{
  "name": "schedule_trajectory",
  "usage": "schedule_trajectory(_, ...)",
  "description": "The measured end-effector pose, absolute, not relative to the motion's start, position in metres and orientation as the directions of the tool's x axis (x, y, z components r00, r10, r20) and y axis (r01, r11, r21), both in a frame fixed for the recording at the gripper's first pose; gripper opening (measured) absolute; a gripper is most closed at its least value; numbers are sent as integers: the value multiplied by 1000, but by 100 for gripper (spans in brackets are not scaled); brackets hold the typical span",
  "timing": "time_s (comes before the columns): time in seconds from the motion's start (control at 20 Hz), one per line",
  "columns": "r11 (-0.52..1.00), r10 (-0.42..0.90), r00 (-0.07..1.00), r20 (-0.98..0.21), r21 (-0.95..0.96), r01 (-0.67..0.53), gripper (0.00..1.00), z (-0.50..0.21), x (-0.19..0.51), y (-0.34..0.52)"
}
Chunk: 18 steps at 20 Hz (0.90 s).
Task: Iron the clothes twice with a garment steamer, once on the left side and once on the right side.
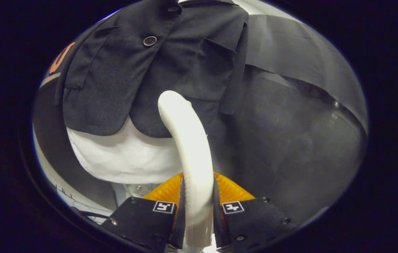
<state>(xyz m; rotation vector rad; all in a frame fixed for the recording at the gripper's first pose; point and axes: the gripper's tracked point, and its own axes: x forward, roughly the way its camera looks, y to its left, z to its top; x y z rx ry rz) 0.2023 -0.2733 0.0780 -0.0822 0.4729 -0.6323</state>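
Gripper view, tool (197, 211) gripping steamer (188, 140), jacket (142, 70) beyond

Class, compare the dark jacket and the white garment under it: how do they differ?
The dark buttoned woven jacket lies outermost, showing pockets; the plain white garment has none showing. The white hem hangs lower than the jacket's. Both hang just beyond the white curved steamer handle, clamped in the hand-held gripper.
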Motion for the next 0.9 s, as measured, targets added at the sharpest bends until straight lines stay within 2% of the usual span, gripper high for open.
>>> schedule_trajectory(0.25,832,-549,757,-354,-148,535,36,89,203,-265)
schedule_trajectory(0.6,824,-560,803,-205,-31,566,36,94,200,-269)
schedule_trajectory(0.9,866,-494,862,-117,21,499,36,91,205,-272)
